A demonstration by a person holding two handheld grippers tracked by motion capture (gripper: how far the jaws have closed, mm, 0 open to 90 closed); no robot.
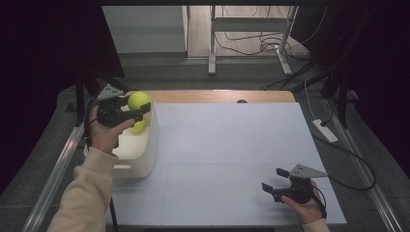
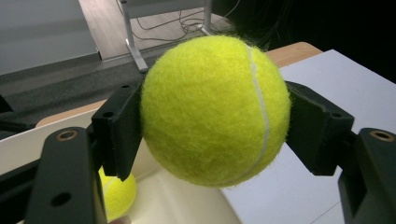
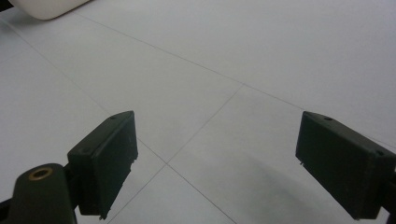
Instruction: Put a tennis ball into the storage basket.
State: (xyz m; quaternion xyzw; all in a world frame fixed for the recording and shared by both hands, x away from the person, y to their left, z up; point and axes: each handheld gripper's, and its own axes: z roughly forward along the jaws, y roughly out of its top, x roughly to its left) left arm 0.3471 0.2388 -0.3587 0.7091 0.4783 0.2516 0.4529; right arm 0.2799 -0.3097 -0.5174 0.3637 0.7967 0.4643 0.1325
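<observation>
Yellow felt tennis ball with a white seam (image 2: 215,109) clamped between the two black jaws of the left gripper (image 1: 138,110), one pad pressed against each side of the ball at mid-height. Ball centred in the gap, bulging above and below the pads, seam running down the side nearer the right-hand pad in the left gripper view. Held clear above the open white plastic bin (image 1: 145,154) at the left edge of the table, over its far end. Second yellow tennis ball (image 2: 116,193) lying inside the bin, below and apart from the held one, partly hidden behind the left-hand jaw. White table sheet with thin grid lines (image 1: 227,159) spread across the wooden tabletop (image 1: 217,96), bin standing on its left margin. Right gripper (image 1: 274,180) held low at the near right corner of the sheet, well apart from the bin and both balls, jaws spread wide with nothing between the pads, bare sheet visible through the gap. Cream sleeve (image 1: 84,195) on the left forearm reaching toward the bin.
</observation>
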